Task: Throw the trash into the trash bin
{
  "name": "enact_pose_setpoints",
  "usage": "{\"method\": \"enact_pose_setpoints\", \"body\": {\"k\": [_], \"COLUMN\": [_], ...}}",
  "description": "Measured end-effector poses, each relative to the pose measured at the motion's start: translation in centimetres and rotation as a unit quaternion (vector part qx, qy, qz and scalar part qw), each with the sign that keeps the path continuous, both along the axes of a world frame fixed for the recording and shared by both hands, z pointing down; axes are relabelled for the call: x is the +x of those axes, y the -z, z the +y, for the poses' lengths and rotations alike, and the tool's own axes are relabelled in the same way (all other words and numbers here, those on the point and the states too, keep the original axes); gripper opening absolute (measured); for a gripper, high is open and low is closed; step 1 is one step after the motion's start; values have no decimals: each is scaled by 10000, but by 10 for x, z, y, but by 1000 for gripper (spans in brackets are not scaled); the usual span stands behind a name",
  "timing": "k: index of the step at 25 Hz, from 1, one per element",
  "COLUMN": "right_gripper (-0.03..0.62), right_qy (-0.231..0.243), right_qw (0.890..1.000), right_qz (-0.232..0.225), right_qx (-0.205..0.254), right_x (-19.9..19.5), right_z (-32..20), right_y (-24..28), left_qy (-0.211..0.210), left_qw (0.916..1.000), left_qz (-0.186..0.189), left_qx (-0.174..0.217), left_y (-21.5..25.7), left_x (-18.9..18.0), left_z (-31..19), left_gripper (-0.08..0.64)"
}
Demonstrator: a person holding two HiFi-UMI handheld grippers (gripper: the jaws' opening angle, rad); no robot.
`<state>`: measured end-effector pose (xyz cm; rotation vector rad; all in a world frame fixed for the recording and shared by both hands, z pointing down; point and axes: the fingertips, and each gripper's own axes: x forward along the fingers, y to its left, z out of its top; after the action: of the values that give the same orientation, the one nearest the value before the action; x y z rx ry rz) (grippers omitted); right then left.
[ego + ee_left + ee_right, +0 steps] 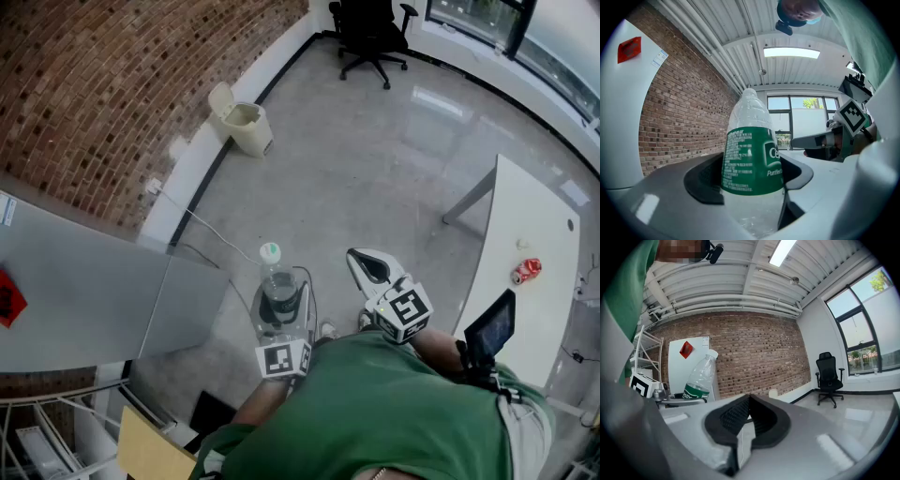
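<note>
Left gripper (pixel 281 300) fingers pinching upright clear plastic bottle (pixel 752 154), green label. Right gripper (pixel 748 414) fingers pressed together, empty. Cream open-lid trash bin (pixel 246 127) at 11 o'clock.

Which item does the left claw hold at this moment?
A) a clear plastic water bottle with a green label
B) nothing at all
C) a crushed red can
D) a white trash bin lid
A: in the left gripper view the left claw grips the water bottle on both sides, with its green label between the pads, while the crushed red can lies away on the white table.
</note>
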<state>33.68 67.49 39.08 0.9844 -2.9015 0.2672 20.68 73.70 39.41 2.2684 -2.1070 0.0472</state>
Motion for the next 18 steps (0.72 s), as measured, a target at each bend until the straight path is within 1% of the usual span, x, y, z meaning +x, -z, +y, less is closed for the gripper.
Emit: {"method": "enact_pose_setpoints", "body": {"k": [7,13,18], "right_gripper": [3,3,3], "right_qy": [-9,-70,-71], "right_qw": [10000,9996,9996], "right_qz": [-56,-279,-272], "right_qx": [0,28,99], "right_x": [1,2,1], "right_z": [3,5,8], "right_y": [0,7,6], "left_qy": [7,-7,-21], "left_qw": [10000,10000,10000], "left_qz": [6,8,18], "left_qx": [-4,9,29], "left_y": [-1,-3,-4], "left_x": [1,1,0], "left_z": [2,5,7], "left_gripper": [333,333,333]}}
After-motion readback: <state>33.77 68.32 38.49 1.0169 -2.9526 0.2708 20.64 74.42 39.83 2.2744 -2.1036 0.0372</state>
